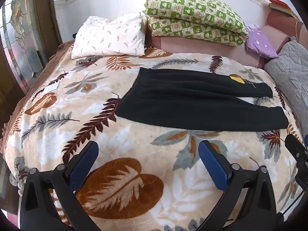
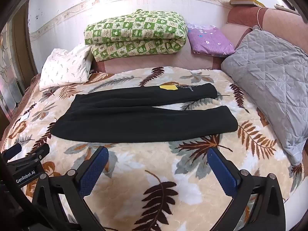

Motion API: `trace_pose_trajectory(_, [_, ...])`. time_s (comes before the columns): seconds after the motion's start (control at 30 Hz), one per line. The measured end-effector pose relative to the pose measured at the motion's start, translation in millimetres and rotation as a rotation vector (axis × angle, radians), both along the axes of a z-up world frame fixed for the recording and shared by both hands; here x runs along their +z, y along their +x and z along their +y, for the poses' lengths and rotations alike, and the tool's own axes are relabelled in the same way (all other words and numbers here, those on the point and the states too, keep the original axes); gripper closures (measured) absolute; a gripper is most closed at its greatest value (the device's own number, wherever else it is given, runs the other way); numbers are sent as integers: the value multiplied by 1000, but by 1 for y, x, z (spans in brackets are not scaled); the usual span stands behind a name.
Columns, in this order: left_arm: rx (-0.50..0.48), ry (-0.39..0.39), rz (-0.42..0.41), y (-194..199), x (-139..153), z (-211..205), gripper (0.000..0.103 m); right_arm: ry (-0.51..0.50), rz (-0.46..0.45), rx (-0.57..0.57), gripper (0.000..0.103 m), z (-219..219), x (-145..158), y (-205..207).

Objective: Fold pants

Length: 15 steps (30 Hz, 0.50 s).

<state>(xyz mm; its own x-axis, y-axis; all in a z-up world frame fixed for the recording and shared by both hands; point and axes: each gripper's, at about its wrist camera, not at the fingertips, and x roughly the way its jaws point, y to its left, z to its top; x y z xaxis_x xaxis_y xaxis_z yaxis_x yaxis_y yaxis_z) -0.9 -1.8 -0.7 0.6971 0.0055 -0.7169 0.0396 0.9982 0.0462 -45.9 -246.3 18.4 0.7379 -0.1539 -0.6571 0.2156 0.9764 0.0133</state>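
Black pants [image 1: 192,104] lie flat on a leaf-patterned blanket [image 1: 119,127], waistband to the left and both legs stretching right. A yellow tag [image 1: 237,79] sits on the far leg. In the right wrist view the pants [image 2: 138,117] lie just ahead, with the tag [image 2: 169,87] on the far leg. My left gripper [image 1: 148,150] is open and empty, hovering above the blanket short of the pants' near edge. My right gripper [image 2: 157,156] is open and empty, also short of the near leg. The left gripper also shows in the right wrist view [image 2: 27,150].
A white pillow [image 1: 109,36], a folded green checked quilt [image 1: 194,19] and a purple folded cloth [image 1: 260,42] lie at the far side. A grey quilted pillow [image 2: 273,77] sits at the right. Books [image 2: 244,0] rest on the pink headboard. A glass door [image 1: 21,38] stands left.
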Motion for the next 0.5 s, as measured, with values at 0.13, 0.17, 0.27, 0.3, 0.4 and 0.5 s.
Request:
trace_pose_trajectory(0.13, [2, 2, 10, -3, -3, 2, 0, 0, -3, -1, 0, -1, 0, 0])
trace_pose_trajectory(0.17, [7, 2, 19, 0, -3, 0, 0, 1, -4, -1, 0, -1, 0, 0])
trace_pose_trajectory(0.27, [3, 3, 18, 3, 0, -3, 0, 0, -4, -3, 0, 0, 0, 1])
trace_pose_trajectory(0.3, [7, 7, 16, 2, 2, -6, 0, 3, -9, 1, 0, -2, 1, -2])
trace_pose_trajectory(0.4, [-1, 10, 14, 3, 2, -4, 0, 4, -9, 1, 0, -2, 1, -1])
trace_pose_trajectory(0.5, [-2, 8, 13, 2, 1, -4, 0, 2, -11, 3, 0, -1, 1, 1])
